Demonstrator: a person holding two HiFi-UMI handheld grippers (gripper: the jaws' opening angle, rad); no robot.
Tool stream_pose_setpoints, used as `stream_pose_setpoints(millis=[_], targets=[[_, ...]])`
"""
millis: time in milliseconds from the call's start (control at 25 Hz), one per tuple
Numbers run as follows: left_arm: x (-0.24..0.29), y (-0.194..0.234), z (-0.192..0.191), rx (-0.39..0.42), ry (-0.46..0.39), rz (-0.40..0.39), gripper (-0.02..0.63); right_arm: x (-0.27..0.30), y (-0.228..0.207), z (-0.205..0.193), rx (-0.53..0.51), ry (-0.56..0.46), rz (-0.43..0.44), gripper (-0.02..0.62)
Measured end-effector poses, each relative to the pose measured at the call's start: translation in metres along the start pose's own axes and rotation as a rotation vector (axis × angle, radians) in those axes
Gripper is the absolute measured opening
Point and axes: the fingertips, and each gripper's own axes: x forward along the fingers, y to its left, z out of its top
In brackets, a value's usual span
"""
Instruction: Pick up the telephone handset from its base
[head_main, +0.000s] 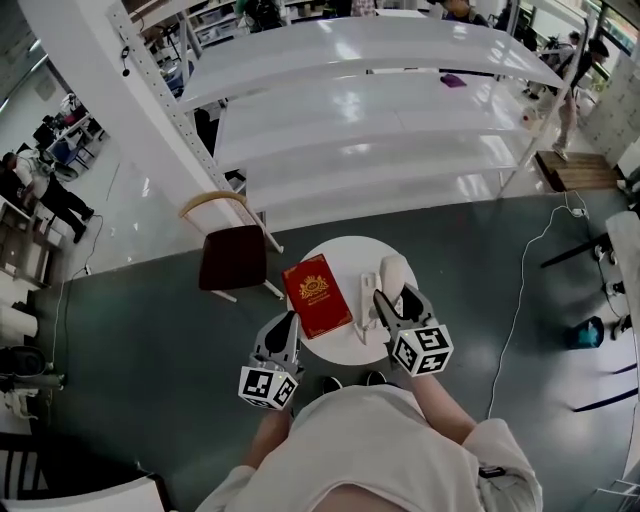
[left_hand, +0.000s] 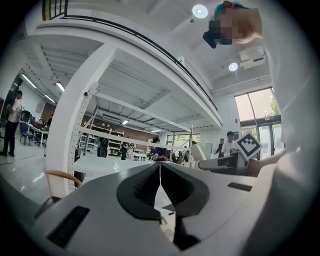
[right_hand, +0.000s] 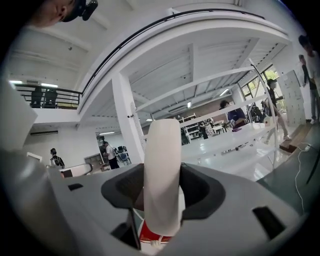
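Head view, looking steeply down on a round white table (head_main: 345, 252) with 2 hand-held grippers over its near edge.

(a) The right gripper (head_main: 386, 298) is closed on the white telephone handset (head_main: 394, 272). In the right gripper view the handset (right_hand: 162, 170) stands upright between the 2 dark pads, which press on its sides and sit fairly wide apart around its body; the gripper (right_hand: 162, 189) carries nothing else. The handset's rounded end rises well past the jaws.

(b) The telephone base (head_main: 366, 302), a slim white unit, lies on the table just left of the right gripper. The handset is held off it, at its right.

(c) A red book (head_main: 317, 295) with a gold emblem lies flat on the table, left of the base and close beside it. A red patch shows below the handset in the right gripper view.

(d) The left gripper (head_main: 291, 320) hovers at the table's near-left edge, close to the book's corner. In the left gripper view its jaws meet along a thin line, with nothing between them (left_hand: 160, 176). That view also shows the handset (left_hand: 198, 151) off to the right.

(e) A chair (head_main: 232, 256) with a dark red seat stands on the floor left of the table; white shelving (head_main: 360, 110) fills the background
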Motion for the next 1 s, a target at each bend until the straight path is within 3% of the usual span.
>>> stream_pose_setpoints(millis=[560,1000], targets=[[-0.002,0.007,0.000,0.020,-0.006,0.009,0.021,0.004,0.008,0.033,-0.090,-0.075,0.018,0.227],[-0.002,0.008,0.002,0.023,-0.008,0.008,0.021,0.004,0.011,0.035,-0.077,-0.083,0.035,0.227]])
